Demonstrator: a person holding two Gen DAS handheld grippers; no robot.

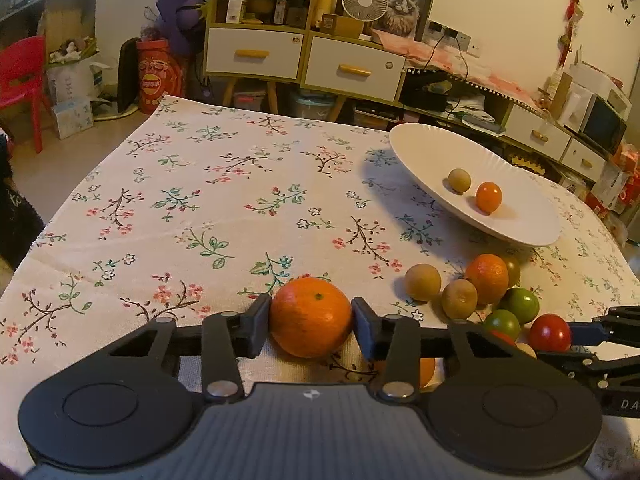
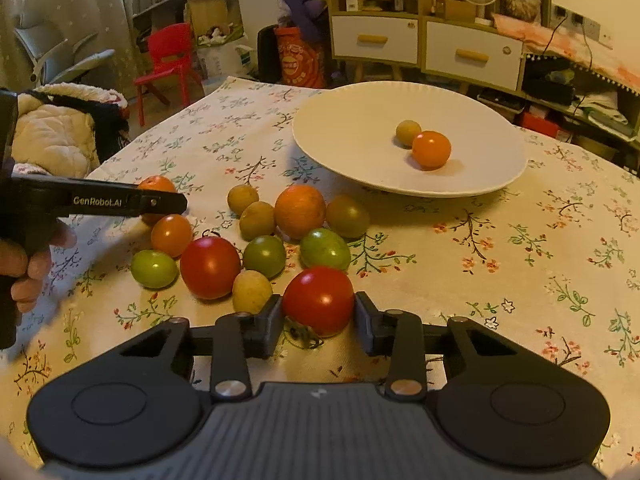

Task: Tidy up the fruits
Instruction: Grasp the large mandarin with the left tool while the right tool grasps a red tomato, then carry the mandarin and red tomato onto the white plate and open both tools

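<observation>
Left wrist: left tongs [image 1: 311, 322] clamped on orange [image 1: 310, 316], pads touching both flanks, fruit sitting on bench [image 1: 200, 200]. Risk: round waxy skin, grip near equator — could squirt forward on lift. Plate [image 1: 420, 152] far right, already holding two small fruits; hard drop could knock them rolling.

Right wrist: right tongs [image 2: 318, 314] closed on red tomato [image 2: 319, 300], pads against its sides. Risk: soft skin, over-squeeze bruises. Yellow fruit [image 2: 252, 291] just beside left pad — lift may nudge it. Left tool close by; arms may clash heading for plate.
</observation>
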